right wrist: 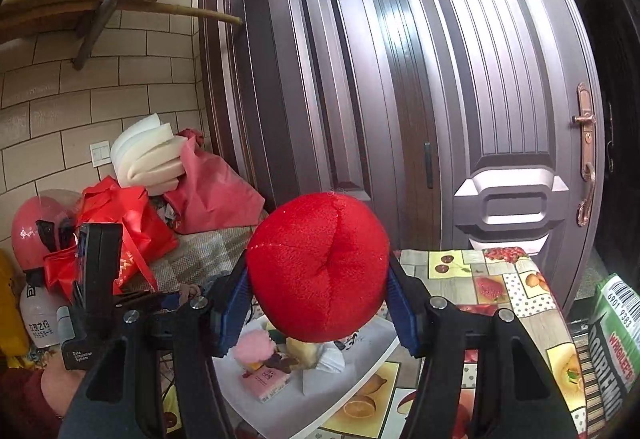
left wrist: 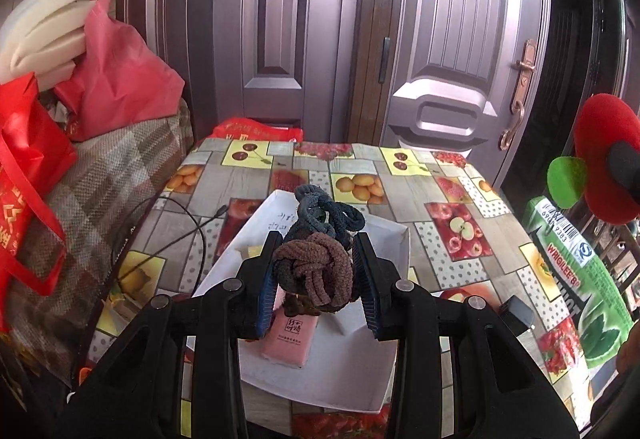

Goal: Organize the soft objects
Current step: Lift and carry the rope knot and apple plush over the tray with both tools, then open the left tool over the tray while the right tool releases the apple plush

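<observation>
My left gripper (left wrist: 318, 251) is shut on a bundle of brown and dark grey hair ties (left wrist: 316, 259), held above a white tray (left wrist: 352, 371) on the fruit-print table (left wrist: 460, 199). A pink packet (left wrist: 290, 339) lies in the tray. My right gripper (right wrist: 318, 271) is shut on a red plush ball (right wrist: 318, 267), held above the same tray (right wrist: 360, 359), which holds a pink pom-pom (right wrist: 256, 345), the pink packet (right wrist: 266, 379) and white tissue (right wrist: 324, 363). The red plush (left wrist: 604, 155) with a green leaf (left wrist: 566, 181) shows at the right of the left wrist view.
Red bags (left wrist: 116, 75) and white foam sheets (left wrist: 44, 27) pile on a plaid sofa (left wrist: 100, 191) at left. A black cable (left wrist: 188, 227) lies on the table. A green Wrigley's package (left wrist: 580, 271) stands at right. A brown metal door (left wrist: 440, 39) is behind. A pink helmet (right wrist: 38, 227) sits far left.
</observation>
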`<state>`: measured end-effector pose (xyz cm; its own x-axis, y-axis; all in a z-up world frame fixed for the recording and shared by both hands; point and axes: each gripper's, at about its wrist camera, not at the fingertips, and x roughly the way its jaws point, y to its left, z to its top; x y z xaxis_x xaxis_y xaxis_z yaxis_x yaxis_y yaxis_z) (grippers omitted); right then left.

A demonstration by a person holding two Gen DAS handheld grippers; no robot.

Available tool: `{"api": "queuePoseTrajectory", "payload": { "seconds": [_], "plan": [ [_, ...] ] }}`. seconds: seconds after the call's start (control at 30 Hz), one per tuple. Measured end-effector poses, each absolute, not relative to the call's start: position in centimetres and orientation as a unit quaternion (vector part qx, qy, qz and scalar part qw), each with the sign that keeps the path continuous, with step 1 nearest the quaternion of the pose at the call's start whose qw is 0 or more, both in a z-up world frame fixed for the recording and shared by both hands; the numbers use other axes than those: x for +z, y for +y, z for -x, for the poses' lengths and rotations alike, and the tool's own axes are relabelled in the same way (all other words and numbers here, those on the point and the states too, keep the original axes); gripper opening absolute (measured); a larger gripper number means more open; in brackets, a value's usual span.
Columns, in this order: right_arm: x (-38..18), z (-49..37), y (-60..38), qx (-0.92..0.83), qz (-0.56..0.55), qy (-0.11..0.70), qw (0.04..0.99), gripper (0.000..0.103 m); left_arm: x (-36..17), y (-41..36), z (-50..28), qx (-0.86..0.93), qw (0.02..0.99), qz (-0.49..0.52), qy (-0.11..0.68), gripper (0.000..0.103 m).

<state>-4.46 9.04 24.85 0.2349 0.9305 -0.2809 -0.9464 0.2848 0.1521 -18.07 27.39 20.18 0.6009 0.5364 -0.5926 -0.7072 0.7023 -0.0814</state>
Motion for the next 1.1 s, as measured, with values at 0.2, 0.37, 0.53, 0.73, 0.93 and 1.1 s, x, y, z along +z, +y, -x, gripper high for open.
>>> {"api": "queuePoseTrajectory", "payload": {
  "seconds": [0.2,0.37,0.53,0.73,0.93,1.1],
  "plan": [
    [20.3,2.3,14.8,0.594,0.066,0.247,0.763,0.062,15.7,30.8,15.9,0.348,0.856,0.183,0.336,0.035],
    [17.2,1.2,18.4,0.586,0.080,0.323,0.739,0.062,13.0,33.0,15.0,0.346,0.834,0.205,0.377,0.035],
    [15.0,1.1,21.0,0.581,0.094,0.361,0.723,0.062,11.3,35.0,14.2,0.345,0.821,0.216,0.400,0.035],
    [13.4,0.6,23.1,0.570,0.099,0.388,0.717,0.067,10.4,36.6,13.7,0.354,0.810,0.224,0.411,0.042],
    [13.3,0.5,23.4,0.569,0.097,0.387,0.719,0.085,10.3,37.5,14.2,0.373,0.807,0.224,0.400,0.103],
    [13.3,0.6,22.8,0.563,0.096,0.385,0.725,0.103,10.4,37.4,14.7,0.388,0.802,0.221,0.396,0.103]
  ]
}}
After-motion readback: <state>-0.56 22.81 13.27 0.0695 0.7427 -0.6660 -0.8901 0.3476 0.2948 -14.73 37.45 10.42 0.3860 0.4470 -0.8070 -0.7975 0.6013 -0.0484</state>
